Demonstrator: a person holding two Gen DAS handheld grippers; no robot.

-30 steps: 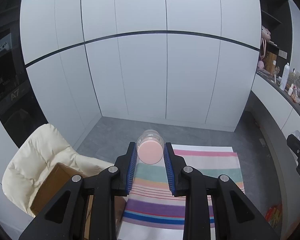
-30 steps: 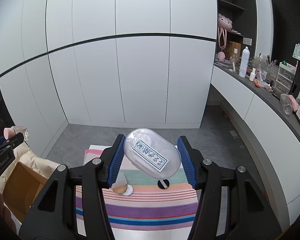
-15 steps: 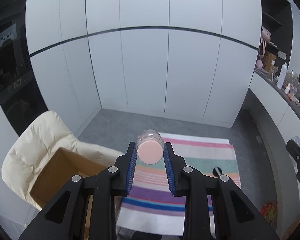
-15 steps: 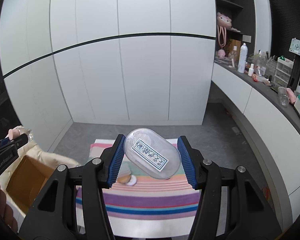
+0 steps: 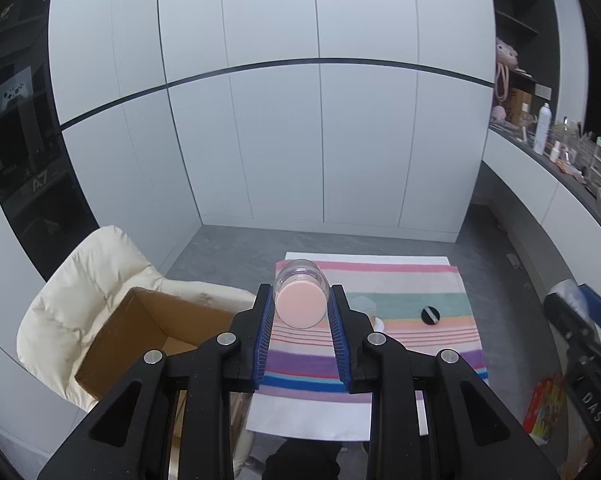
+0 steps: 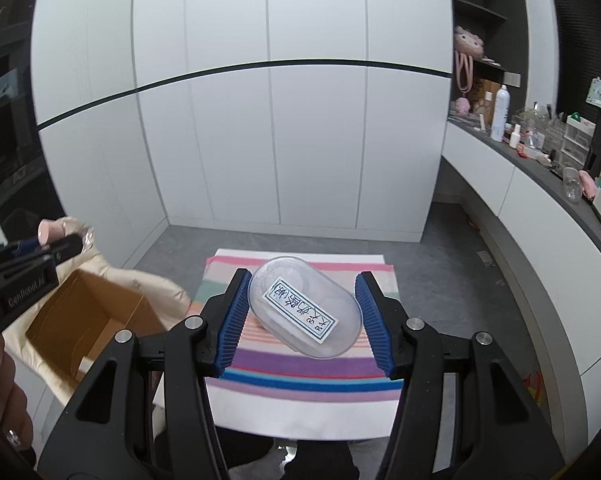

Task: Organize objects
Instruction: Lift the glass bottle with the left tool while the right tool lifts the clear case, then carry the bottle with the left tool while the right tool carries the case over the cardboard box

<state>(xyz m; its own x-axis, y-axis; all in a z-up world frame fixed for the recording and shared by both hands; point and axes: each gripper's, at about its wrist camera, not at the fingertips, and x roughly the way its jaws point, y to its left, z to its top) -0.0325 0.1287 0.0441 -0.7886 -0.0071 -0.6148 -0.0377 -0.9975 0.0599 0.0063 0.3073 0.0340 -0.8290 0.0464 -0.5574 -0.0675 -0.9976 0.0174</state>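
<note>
Both loads ride high over the striped cloth (image 5: 412,280), the left tongs (image 5: 301,312) clamped on a pink-capped jar (image 5: 300,300) and the right tongs (image 6: 302,312) clamped on a clear labelled case (image 6: 304,306), likely bound for the box (image 5: 140,332) at nine o'clock.

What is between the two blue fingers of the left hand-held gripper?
A clear jar with a pink lid, squeezed between the left hand-held gripper's blue pads. The left wrist view shows it.

White cabinet wall (image 5: 320,140), grey floor (image 5: 496,280), cream padded chair (image 5: 88,280), cluttered counter (image 6: 540,168).
</note>
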